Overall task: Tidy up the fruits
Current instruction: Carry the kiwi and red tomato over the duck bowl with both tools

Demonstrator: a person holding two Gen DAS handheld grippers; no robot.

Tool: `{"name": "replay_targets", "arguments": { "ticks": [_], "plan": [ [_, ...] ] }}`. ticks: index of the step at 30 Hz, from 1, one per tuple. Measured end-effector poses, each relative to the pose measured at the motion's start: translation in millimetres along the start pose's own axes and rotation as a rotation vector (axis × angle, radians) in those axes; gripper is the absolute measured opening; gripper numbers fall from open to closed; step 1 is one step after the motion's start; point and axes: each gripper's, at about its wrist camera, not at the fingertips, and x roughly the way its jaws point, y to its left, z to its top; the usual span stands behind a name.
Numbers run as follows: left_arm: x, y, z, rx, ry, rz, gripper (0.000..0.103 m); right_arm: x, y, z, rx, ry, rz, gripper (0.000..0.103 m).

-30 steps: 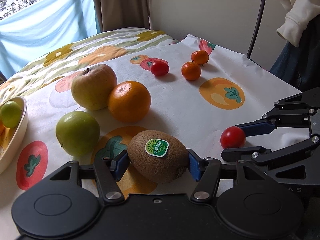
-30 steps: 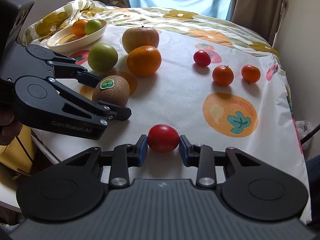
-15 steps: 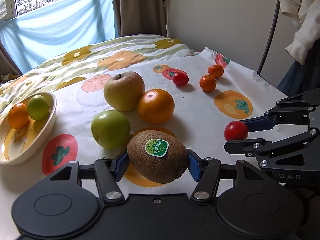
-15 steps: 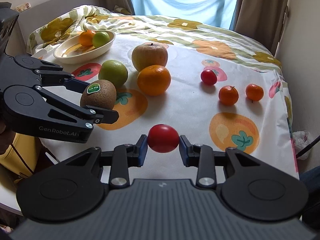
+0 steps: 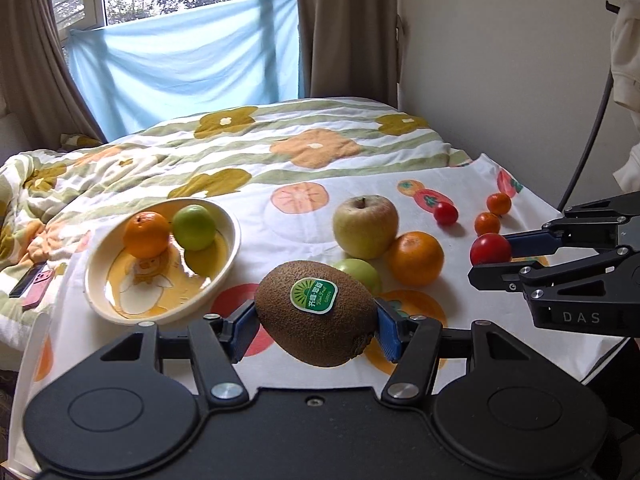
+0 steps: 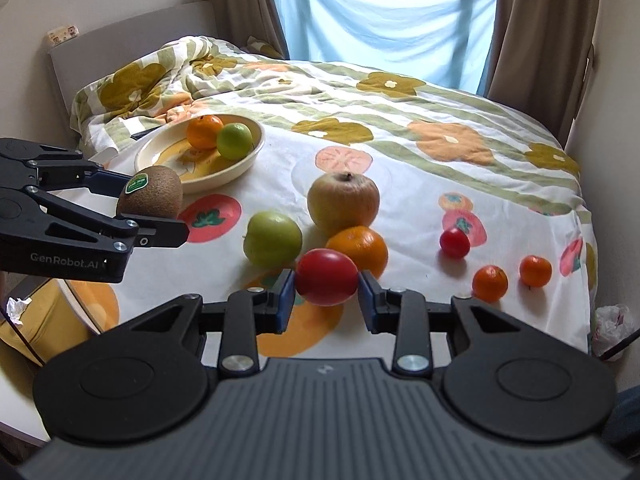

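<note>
My left gripper [image 5: 314, 322] is shut on a brown kiwi [image 5: 316, 312] with a green sticker, held above the cloth; the same kiwi [image 6: 150, 196] shows at the left of the right wrist view. My right gripper [image 6: 326, 294] is shut on a red tomato [image 6: 326, 282], also lifted, and seen as a tomato [image 5: 490, 249] at the right of the left wrist view. A cream bowl [image 5: 224, 276] [image 6: 240, 168] at the left holds an orange [image 5: 146, 234] and a green fruit [image 5: 194, 227].
On the fruit-print cloth [image 6: 400, 200] lie a yellow apple [image 6: 343, 202], a green apple [image 6: 273, 239], a large orange [image 6: 360, 250], a small tomato [image 6: 455, 243] and two mandarins [image 6: 490, 283] [image 6: 535, 271]. A phone [image 5: 34, 282] lies left of the bowl. A wall stands at the right.
Both grippers have risen with their fruit, the kiwi and the tomato leaving the cloth. The left view has swung left, bringing the whole bowl into sight.
</note>
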Motion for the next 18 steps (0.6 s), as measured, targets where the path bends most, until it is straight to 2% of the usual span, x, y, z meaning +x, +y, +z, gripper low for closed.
{"name": "replay_targets", "arguments": {
  "ticks": [9, 18],
  "plan": [
    [-9.3, 75.4, 14.5, -0.032, -0.004, 0.063, 0.065, 29.8, 45.8, 54.3, -0.023, -0.022, 0.046, 0.049],
    [16.4, 150.4, 33.1, -0.014, 0.01, 0.087, 0.065, 86.9, 98.6, 103.1, -0.018, -0.015, 0.077, 0.049]
  ]
}}
